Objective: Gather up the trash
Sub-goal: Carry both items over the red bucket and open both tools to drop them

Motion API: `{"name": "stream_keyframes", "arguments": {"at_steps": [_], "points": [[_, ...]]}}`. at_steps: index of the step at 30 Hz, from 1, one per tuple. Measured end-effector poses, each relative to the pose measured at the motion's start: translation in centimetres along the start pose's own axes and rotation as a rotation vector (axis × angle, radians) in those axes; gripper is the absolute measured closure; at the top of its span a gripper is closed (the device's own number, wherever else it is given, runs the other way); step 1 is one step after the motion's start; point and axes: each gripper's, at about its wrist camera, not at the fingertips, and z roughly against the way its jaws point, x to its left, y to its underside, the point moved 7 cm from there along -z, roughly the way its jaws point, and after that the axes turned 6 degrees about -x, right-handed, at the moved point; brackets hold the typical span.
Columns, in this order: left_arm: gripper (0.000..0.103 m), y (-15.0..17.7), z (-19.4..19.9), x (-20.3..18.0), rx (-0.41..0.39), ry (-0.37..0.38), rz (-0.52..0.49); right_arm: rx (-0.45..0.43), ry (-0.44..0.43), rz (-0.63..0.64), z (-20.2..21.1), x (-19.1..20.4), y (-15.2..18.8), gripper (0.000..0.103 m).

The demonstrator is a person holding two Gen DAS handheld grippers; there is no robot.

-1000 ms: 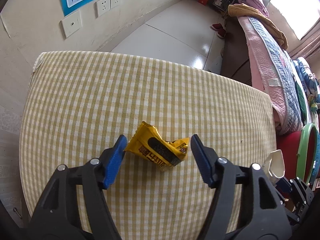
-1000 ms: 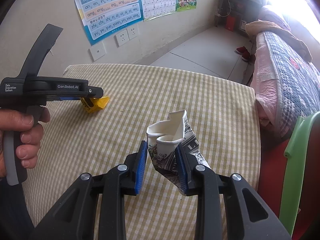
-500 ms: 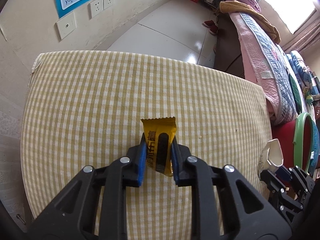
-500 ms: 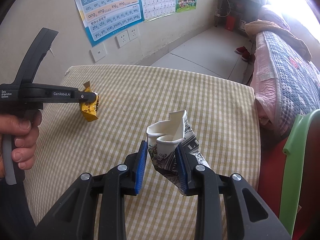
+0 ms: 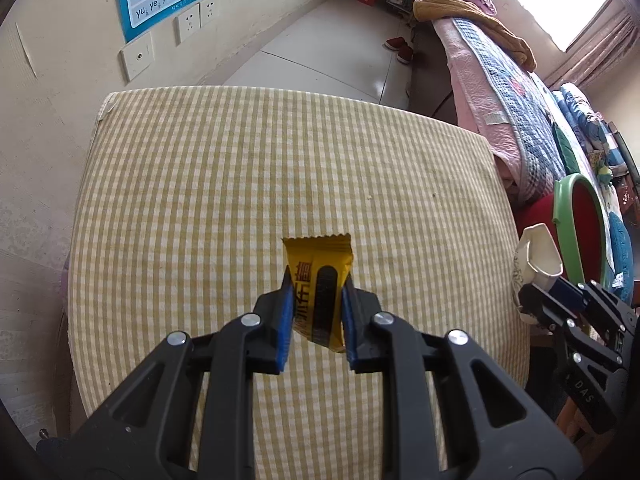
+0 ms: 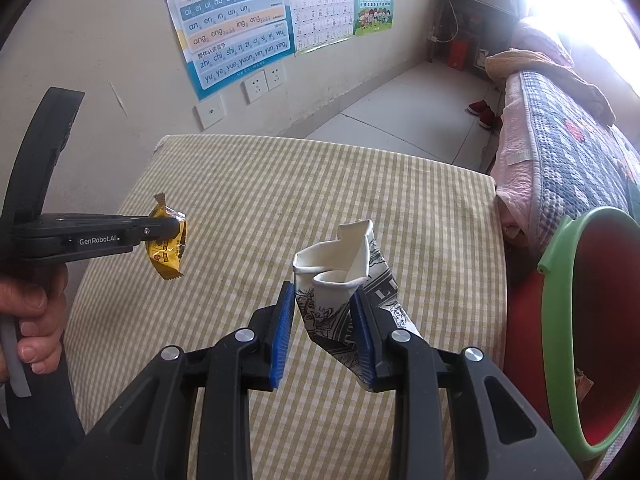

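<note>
Between the left gripper's closed blue pads, a yellow wrapper hangs above the checked table. Right view: right gripper clamps a crushed paper cup; bin at right (keep both grips firm, release above it).

Home bedroom: quilted bed, wall charts

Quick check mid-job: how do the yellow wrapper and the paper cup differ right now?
The wrapper is yellow with a black patch; the cup is white with black print. The wrapper is a flat sealed packet with crimped ends; the cup is crushed and folded, its rim open. The wrapper sits in the left tool, the cup in the right tool. Shared: each is clamped between blue pads and held above the checked tablecloth.
</note>
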Motion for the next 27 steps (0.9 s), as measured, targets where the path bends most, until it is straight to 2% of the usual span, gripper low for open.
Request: {"name": "stream_keyframes", "arguments": {"at_steps": [15, 27], "points": [[0.083, 3.3, 7.4, -1.6, -0.074, 0.019, -0.028, -0.055, 0.031, -0.016, 6.6, 0.9, 2.4, 0.075], [0.083, 3.9, 9.8, -7.4, -0.114, 0.057, -0.123, -0.132, 0.075, -0.062, 11.2, -2.2, 3.0, 0.075]]}}
